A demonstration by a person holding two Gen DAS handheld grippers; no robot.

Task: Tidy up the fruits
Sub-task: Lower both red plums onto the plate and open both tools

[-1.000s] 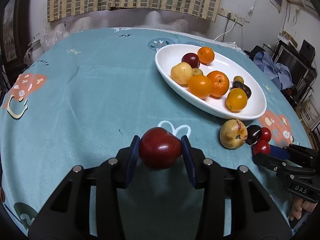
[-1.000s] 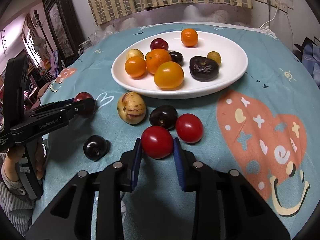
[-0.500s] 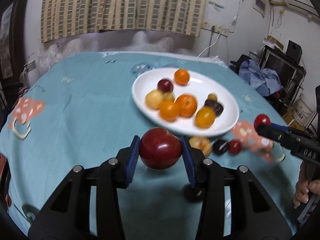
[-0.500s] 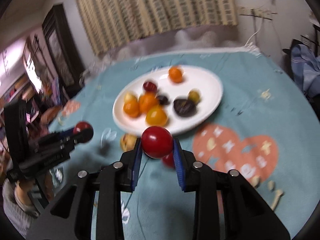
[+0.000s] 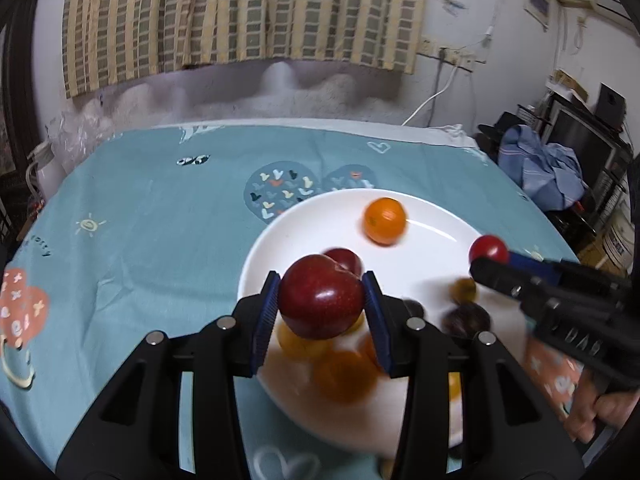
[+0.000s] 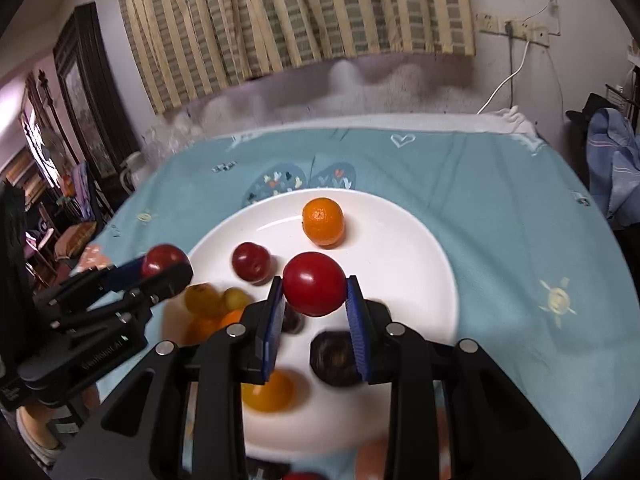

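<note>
My left gripper [image 5: 320, 304] is shut on a large dark red plum [image 5: 320, 298], held above the near left part of the white oval plate [image 5: 424, 216]. My right gripper [image 6: 314, 294] is shut on a small bright red tomato [image 6: 314, 282] over the middle of the plate [image 6: 420, 264]. Each gripper shows in the other's view: the right one [image 5: 490, 258] with its tomato [image 5: 487, 249] on the right, the left one [image 6: 166, 268] with its plum [image 6: 164, 258] on the left. On the plate lie an orange [image 6: 323, 221], a red plum [image 6: 251, 260], a dark plum [image 6: 334, 356] and several yellow and orange fruits, blurred.
The table wears a teal patterned cloth [image 5: 152, 216]. A striped curtain [image 5: 240, 12] hangs behind it. Blue clothes [image 5: 544, 172] and boxes stand at the right. A hand [image 5: 600, 412] grips the right tool. A few fruits lie blurred at the table's near edge [image 6: 372, 460].
Both grippers have risen and moved forward from the tablecloth to above the plate, each keeping its fruit. The plate now fills the near part of both views.
</note>
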